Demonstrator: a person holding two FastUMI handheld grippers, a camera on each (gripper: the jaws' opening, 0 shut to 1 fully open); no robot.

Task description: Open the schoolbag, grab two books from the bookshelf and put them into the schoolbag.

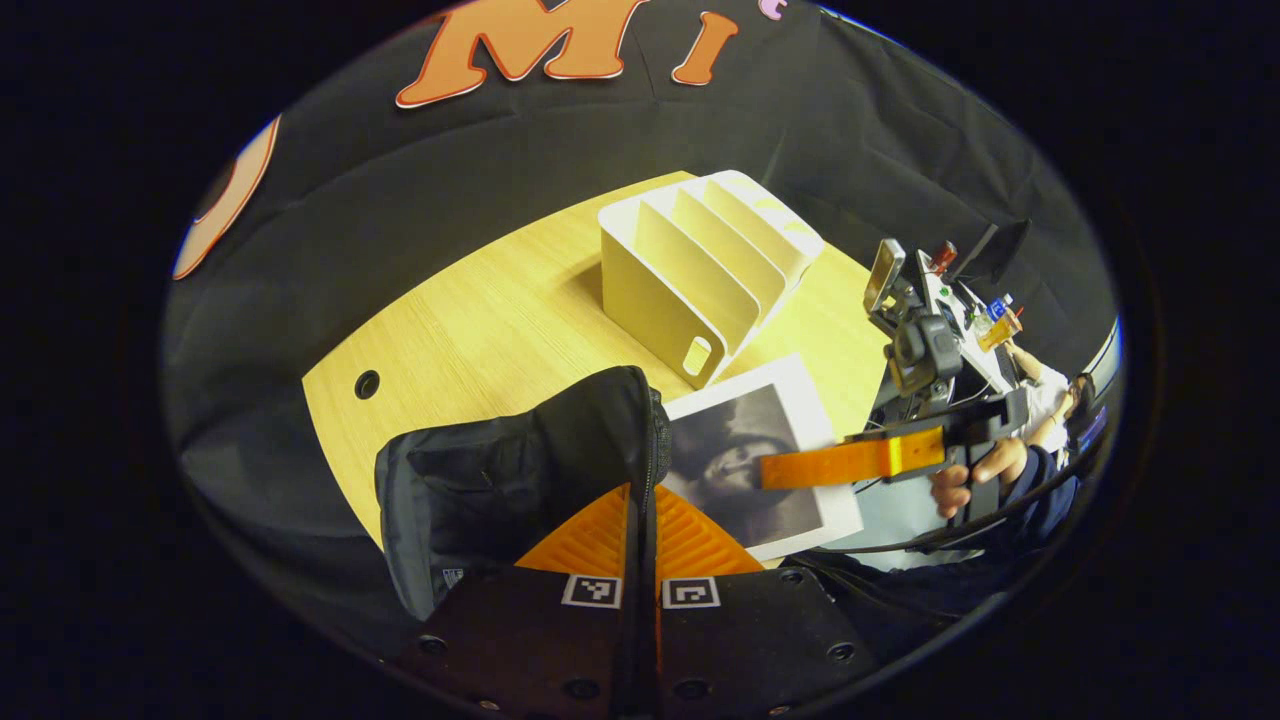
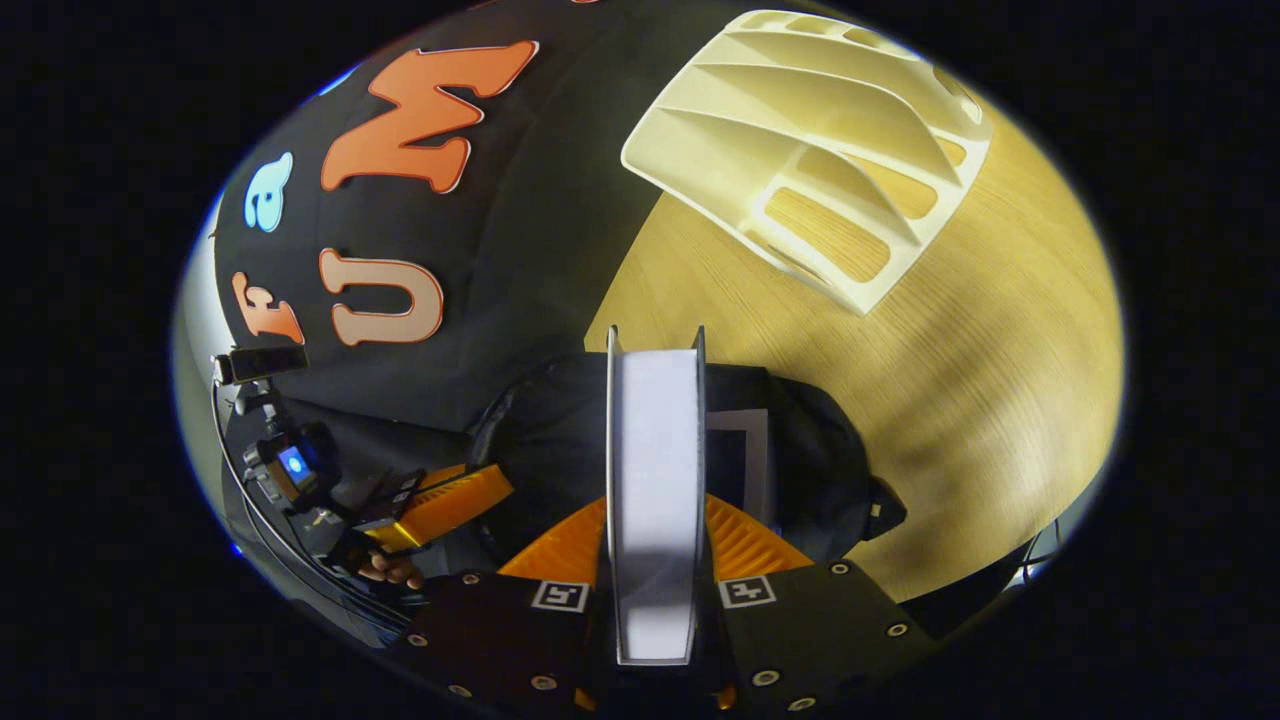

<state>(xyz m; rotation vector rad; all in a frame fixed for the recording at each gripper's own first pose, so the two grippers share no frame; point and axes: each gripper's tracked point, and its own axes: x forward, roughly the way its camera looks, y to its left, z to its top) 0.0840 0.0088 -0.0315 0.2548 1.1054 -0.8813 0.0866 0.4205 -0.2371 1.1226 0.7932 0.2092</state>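
Here, the left gripper (image 1: pixel 640 540) is closed on the upper edge of the black schoolbag (image 1: pixel 510 480), which stands on the wooden worktop (image 1: pixel 480 320). The right gripper (image 2: pixel 655 540) is clamped on a book (image 2: pixel 655 470), held edge-on above the schoolbag opening. In the left gripper view, the same book (image 1: pixel 750 460) is seen with its greyscale cover beside the bag, gripped by the far gripper. The white bookshelf (image 1: pixel 700 260) stands behind the bag, its slots empty.
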